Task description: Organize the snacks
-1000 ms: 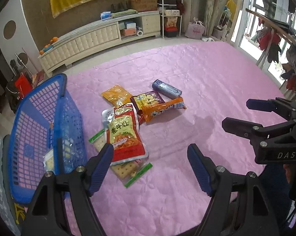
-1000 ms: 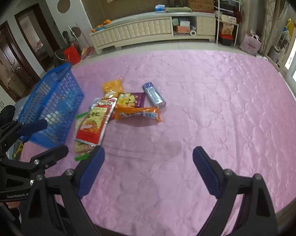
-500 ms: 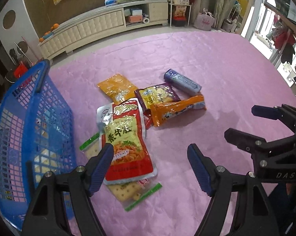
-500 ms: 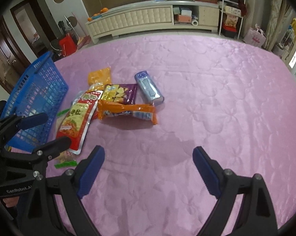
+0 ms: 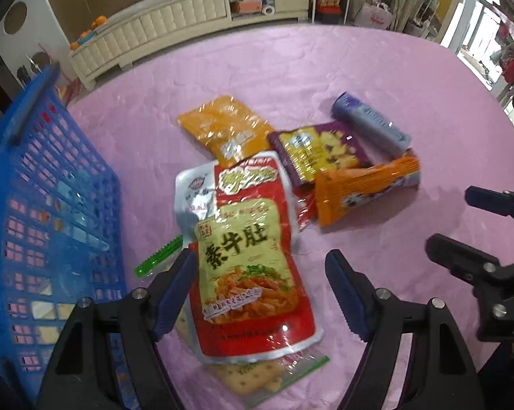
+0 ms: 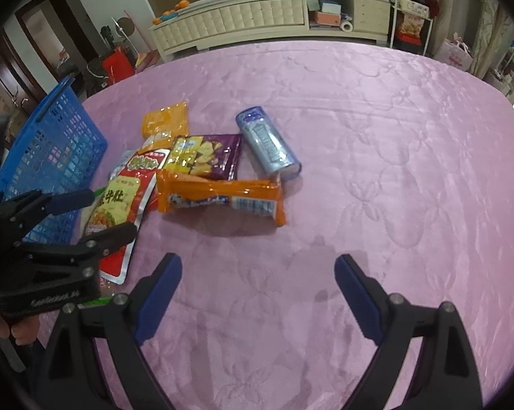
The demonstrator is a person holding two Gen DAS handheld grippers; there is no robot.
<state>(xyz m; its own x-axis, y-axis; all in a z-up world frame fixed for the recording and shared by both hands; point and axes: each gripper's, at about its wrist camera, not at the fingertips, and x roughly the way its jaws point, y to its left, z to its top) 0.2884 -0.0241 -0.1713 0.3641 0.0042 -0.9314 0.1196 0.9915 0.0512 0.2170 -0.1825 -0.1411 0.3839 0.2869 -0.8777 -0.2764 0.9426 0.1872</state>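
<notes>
Surface: pink quilted bed cover [image 6: 376, 171].
Snacks: heaped mid-cover; red pouch [image 5: 253, 273] on top of cracker bag [image 5: 253, 379], orange pack [image 6: 219, 196], purple bag [image 6: 205, 155], blue tube [image 6: 267, 143].
Basket [image 5: 34, 205]: blue, left of heap.
Left tool [image 5: 260, 290]: spread, above red pouch, holding nothing.
Right tool [image 6: 257, 294]: spread wide, over bare cover.

A heap of snack packets lies on the quilted bed cover [image 5: 325, 68]. The basket [image 5: 34, 205] stands at its left. The big pouch [image 5: 250, 273] lies nearest, atop a cracker pack [image 5: 253, 379]. Right of it lies the long wrapper [image 5: 366, 188], with the tube pack [image 5: 373, 126] behind.
</notes>
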